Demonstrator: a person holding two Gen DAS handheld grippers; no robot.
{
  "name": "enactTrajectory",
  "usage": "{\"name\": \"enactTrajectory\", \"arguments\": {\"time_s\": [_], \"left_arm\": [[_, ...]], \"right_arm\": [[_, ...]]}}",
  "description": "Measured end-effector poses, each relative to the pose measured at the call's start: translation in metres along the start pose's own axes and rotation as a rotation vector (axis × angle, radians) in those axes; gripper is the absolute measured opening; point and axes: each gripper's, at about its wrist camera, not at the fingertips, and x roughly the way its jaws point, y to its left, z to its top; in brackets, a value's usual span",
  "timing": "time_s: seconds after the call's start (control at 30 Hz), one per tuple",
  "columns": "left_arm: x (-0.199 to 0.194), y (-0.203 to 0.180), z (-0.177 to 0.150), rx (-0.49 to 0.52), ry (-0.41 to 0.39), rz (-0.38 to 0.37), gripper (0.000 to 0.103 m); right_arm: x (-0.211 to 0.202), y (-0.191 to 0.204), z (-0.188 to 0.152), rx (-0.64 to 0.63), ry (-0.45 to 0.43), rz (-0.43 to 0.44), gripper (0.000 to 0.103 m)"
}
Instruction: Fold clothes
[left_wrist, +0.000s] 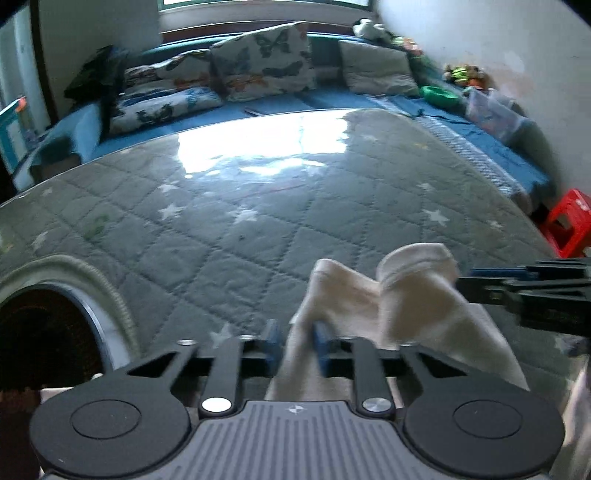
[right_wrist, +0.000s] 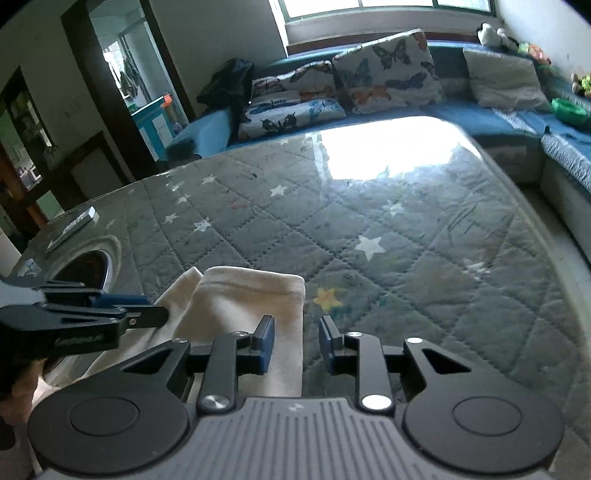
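Tabletop (right_wrist: 406, 229) under glossy clear covering, quilted grey with white stars, fills both wrist views, a blue sofa (right_wrist: 461, 110) with butterfly cushions (right_wrist: 388, 70) along its far side. Cream garment (right_wrist: 243, 302) lies bunched at the near edge. The left hand-held gripper (left_wrist: 297, 341) is clamped on a fold of the cloth, blue pads pinching it. The right hand-held gripper (right_wrist: 297, 341) has its jaws parted, left pad over the garment's right edge, right pad over bare tabletop, gripping nothing. A red stool (left_wrist: 569, 225) stands far right.

Black gripper (left_wrist: 297, 341), blue-padded jaws, grey ribbed housing
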Motion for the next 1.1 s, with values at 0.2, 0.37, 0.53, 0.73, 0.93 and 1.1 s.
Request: {"name": "enactTrajectory", "arguments": {"time_s": [0.2, 0.37, 0.53, 0.73, 0.93, 1.1], "left_arm": [[-0.005, 0.006, 0.007, -0.025, -0.025, 0.000, 0.007], [-0.011, 0.013, 0.011, -0.044, -0.065, 0.055, 0.006], [-0.009, 0.034, 0.020, -0.110, -0.081, 0.097, 0.006], [0.002, 0.058, 0.040, -0.165, -0.107, 0.154, 0.006], [0.027, 0.073, 0.043, -0.195, -0.065, 0.200, 0.006], [0.026, 0.083, 0.037, -0.221, -0.052, 0.194, 0.007]], "right_arm": [[0.006, -0.002, -0.001, 0.000, 0.004, 0.041, 0.012], [0.003, 0.009, -0.003, -0.056, -0.022, 0.005, 0.004], [-0.010, 0.007, 0.010, -0.087, -0.125, -0.116, 0.003], [-0.006, -0.006, 0.034, -0.074, -0.172, -0.203, 0.003], [0.026, -0.021, 0.044, -0.074, -0.108, -0.269, 0.004], [0.019, -0.022, 0.041, -0.072, -0.102, -0.272, 0.008]]}}
